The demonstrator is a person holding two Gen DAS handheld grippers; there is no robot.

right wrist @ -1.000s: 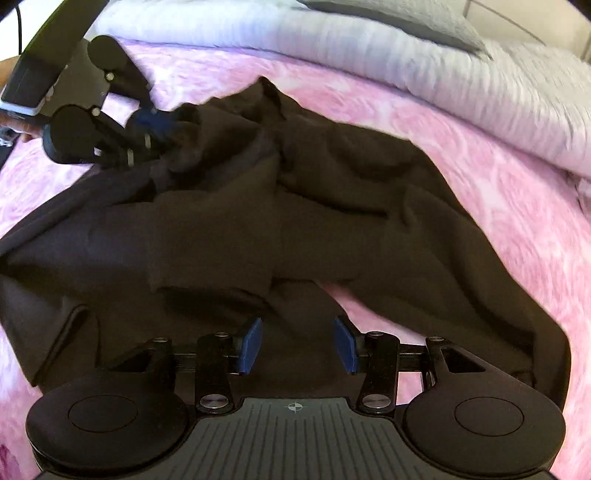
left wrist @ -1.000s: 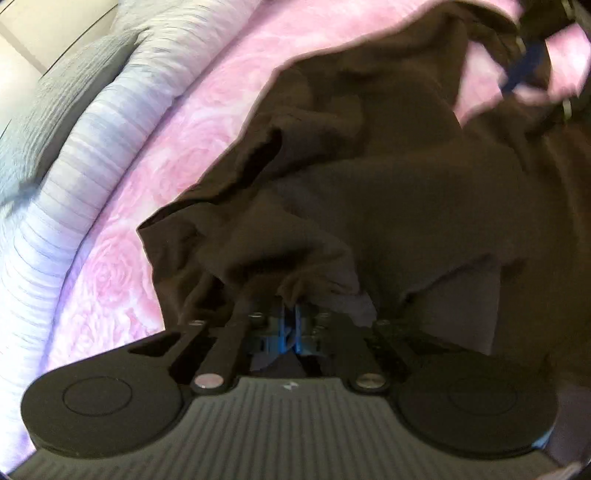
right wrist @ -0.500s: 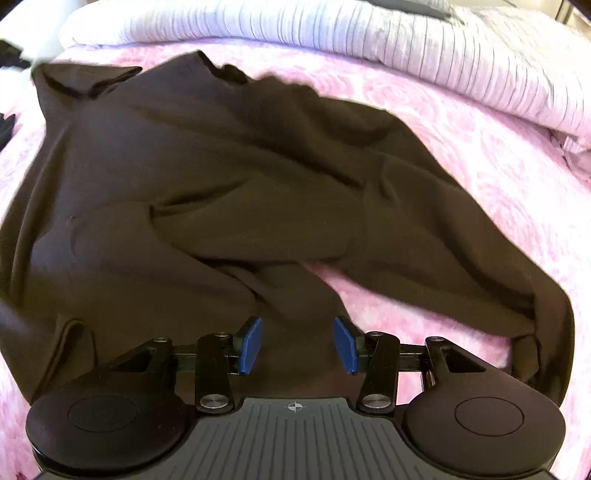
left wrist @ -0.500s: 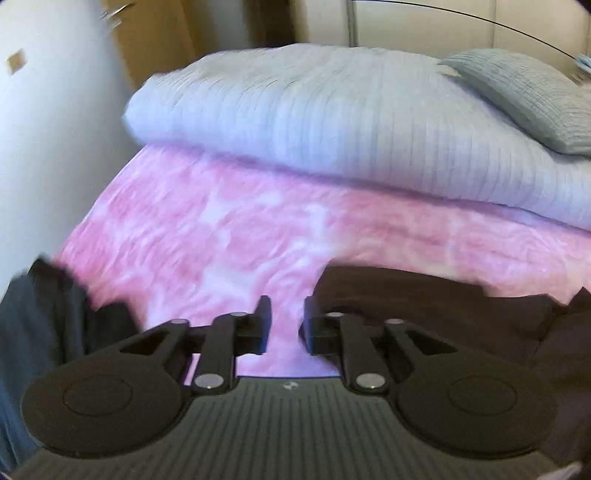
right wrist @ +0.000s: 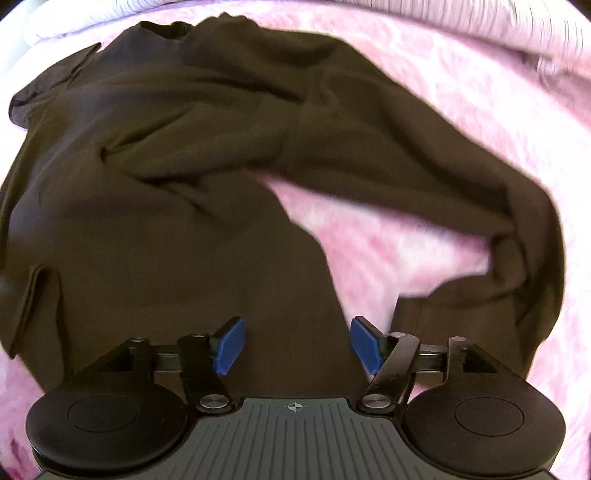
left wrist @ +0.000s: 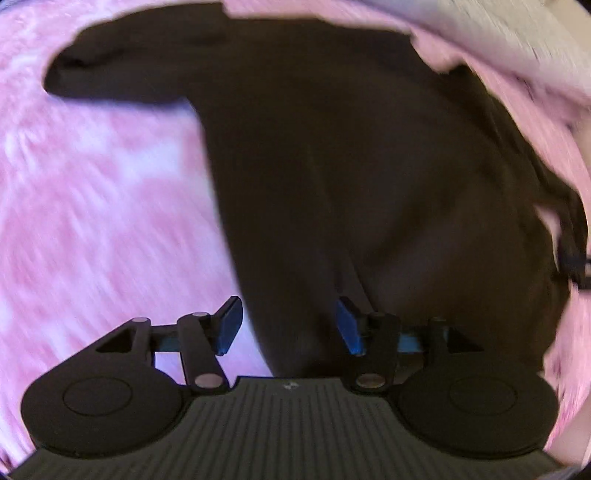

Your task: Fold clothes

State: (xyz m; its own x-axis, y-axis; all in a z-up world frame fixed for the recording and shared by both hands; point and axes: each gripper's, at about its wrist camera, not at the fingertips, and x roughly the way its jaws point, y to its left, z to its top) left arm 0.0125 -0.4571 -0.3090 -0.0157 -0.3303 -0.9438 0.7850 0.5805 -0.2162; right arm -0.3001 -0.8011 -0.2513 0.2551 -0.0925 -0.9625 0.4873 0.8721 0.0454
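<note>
A dark brown long-sleeved garment (right wrist: 177, 177) lies spread on a pink floral bedspread (right wrist: 461, 122). Its right sleeve (right wrist: 461, 192) bends outward and doubles back to a cuff (right wrist: 417, 317). In the left wrist view the same garment (left wrist: 351, 166) fills the middle, blurred, with its other sleeve (left wrist: 122, 74) stretched to the left. My left gripper (left wrist: 288, 326) points down over the garment's left side edge; its jaws are opening and nothing is pinched. My right gripper (right wrist: 297, 345) hangs over the garment's lower right side edge, jaws opening, pads clear of the cloth.
A pale striped duvet (right wrist: 480, 18) is bunched along the far edge of the bed, also seen as the duvet (left wrist: 524, 44) at the upper right of the left wrist view. Bare bedspread (left wrist: 103, 206) lies left of the garment.
My left gripper let go of the garment, swung away toward the head of the bed, then came back over the garment's left edge, opening. My right gripper shifted slightly and widened.
</note>
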